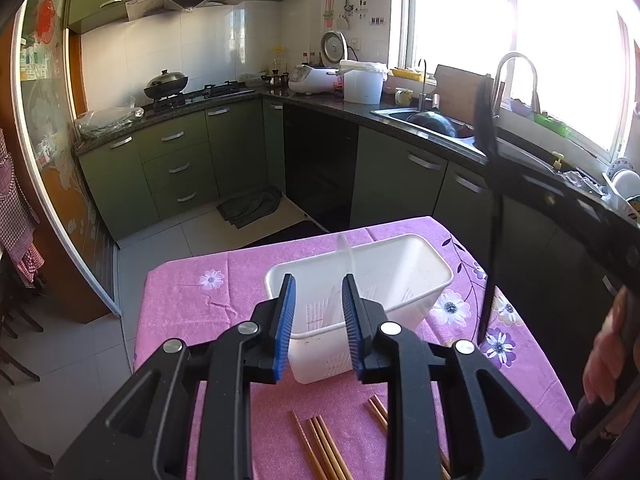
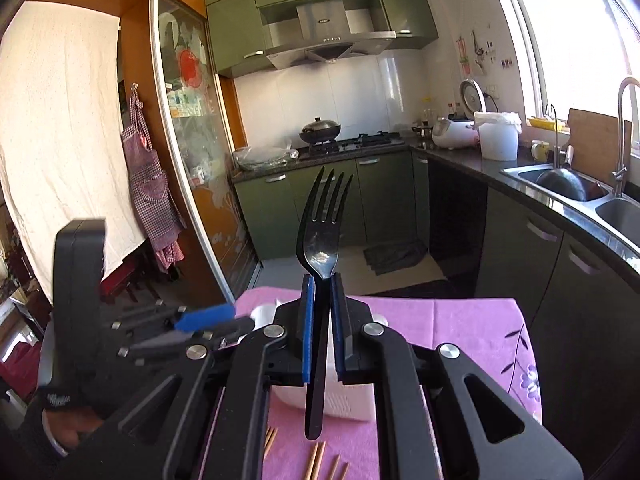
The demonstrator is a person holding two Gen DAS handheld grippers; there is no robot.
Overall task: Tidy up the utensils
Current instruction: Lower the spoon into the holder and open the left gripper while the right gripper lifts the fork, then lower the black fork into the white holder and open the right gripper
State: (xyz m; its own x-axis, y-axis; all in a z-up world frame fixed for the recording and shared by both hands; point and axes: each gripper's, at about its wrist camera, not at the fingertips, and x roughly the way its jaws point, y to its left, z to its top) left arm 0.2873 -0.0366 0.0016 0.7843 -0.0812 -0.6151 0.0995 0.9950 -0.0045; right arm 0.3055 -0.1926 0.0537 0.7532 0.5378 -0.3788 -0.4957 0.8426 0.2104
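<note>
A black plastic fork [image 2: 320, 240] stands nearly upright in the right tool [image 2: 322, 320], tines up and handle hanging down below the blue pads, which are clenched on its neck from both sides. In the left wrist view the same fork [image 1: 486, 128] shows edge-on at the right, lifted well above the table, with the person's hand [image 1: 604, 344] gripping the right tool's handle at the frame edge. Below and ahead of the fork sits a white plastic utensil basket [image 1: 424, 280] with a slotted bottom and a thin divider wall across it; it rests on the table [image 1: 192, 304], which is covered by a pink cloth printed with white and purple flowers. What lies inside the basket is hard to make out. The left tool [image 1: 318, 322] hovers just over the basket's near end, its jaws released and standing apart with nothing between the blue pads. On the cloth nearer than the basket lie several brown wooden chopsticks [image 1: 320, 448], loosely grouped, some touching and one pair set a little to the right. In the right wrist view the left tool [image 2: 208, 318] appears at the lower left, blurred. Beyond the table is a kitchen with green cabinets [image 1: 180, 160] and a steel sink [image 1: 424, 120] under a bright window.
</note>
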